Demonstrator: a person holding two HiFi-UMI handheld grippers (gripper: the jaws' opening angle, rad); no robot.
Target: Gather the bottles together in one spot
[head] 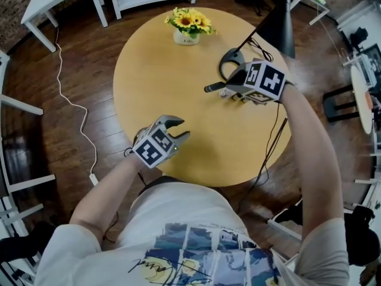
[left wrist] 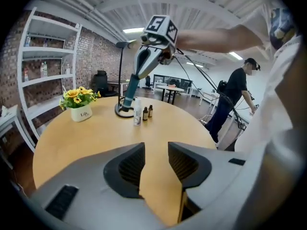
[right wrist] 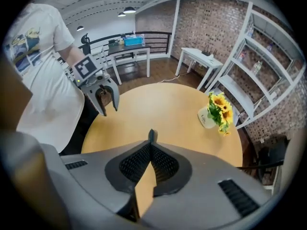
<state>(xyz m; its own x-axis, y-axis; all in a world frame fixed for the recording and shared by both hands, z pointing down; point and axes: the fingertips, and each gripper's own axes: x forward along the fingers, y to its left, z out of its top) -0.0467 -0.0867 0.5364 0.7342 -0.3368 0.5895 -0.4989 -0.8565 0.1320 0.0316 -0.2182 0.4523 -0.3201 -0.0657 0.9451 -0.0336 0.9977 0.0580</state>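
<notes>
Bottles (left wrist: pixel 137 115) – one white, two small and dark – stand close together on the round table (left wrist: pixel 72 143) in the left gripper view, just beside a black lamp base (left wrist: pixel 118 112), with the right gripper (left wrist: pixel 126 103) pointing down next to them. The left gripper (left wrist: pixel 156 147) has its jaws narrowly apart, empty. A flower pot (left wrist: pixel 80 113) stands to the left.

Right gripper view: jaws pressed together, holding nothing.

Head view: the left gripper is low over the table's near edge – well apart from the right.
</notes>
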